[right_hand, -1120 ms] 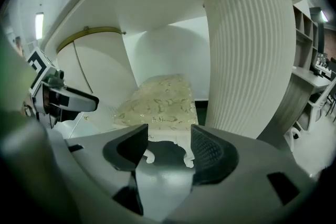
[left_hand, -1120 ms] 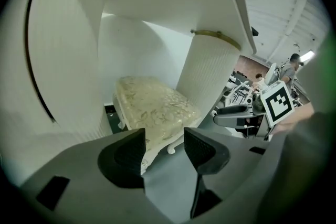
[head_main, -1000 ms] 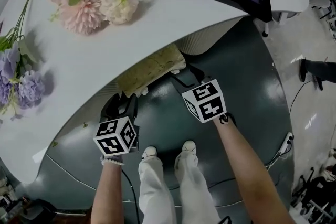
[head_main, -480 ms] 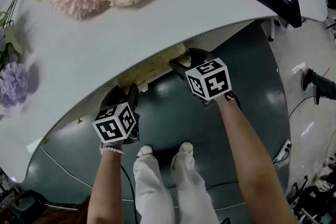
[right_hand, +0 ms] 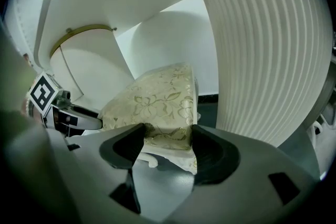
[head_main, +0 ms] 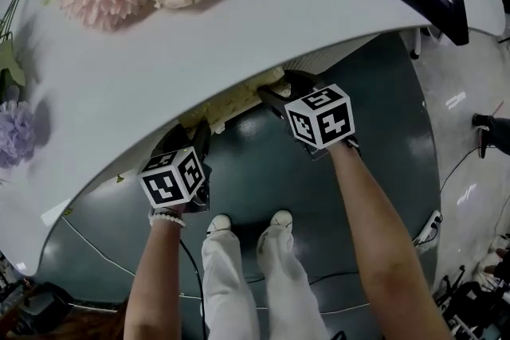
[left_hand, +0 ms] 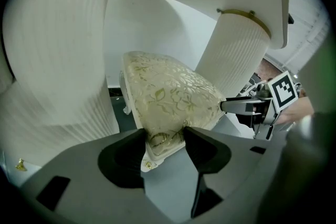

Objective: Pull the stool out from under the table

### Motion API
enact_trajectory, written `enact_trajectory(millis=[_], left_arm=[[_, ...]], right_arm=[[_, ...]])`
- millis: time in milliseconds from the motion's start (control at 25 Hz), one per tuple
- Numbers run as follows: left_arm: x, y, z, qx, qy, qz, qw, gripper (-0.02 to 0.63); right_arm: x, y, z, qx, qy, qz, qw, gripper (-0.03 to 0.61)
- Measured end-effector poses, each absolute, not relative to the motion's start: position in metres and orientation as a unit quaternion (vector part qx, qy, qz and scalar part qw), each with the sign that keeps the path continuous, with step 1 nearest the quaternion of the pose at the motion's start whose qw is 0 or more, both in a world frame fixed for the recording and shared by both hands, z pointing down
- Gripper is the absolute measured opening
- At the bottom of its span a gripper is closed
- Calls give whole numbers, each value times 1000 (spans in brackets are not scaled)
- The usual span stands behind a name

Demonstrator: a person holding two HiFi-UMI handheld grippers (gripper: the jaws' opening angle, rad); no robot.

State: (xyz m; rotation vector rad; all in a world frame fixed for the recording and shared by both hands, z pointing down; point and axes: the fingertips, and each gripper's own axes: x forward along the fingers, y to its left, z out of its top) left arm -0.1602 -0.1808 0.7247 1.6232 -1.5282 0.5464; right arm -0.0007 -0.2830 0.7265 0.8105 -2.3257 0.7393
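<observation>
- The left hand-held gripper (left_hand: 164,136), jaws just narrowing, and the right hand-held gripper (right_hand: 168,136), just widened, each straddle a stool (left_hand: 168,94) corner, unclamped
- The stool lies ahead under the bench (head_main: 159,68), lengthwise between them

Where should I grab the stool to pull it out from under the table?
Grab the stool by the two near corners of its padded seat, coming from the front where you stand. Only that edge pokes out; the rest sits tucked under the table, between its fat ribbed legs.
</observation>
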Motion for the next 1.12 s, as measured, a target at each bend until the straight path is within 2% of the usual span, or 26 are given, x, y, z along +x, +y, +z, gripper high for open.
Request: enact_trajectory(millis=[1120], left_arm=[[-147,-146,723,623,-603,250,431,218]], right_arm=[[16,-245,725,318,-848,295,305,299]])
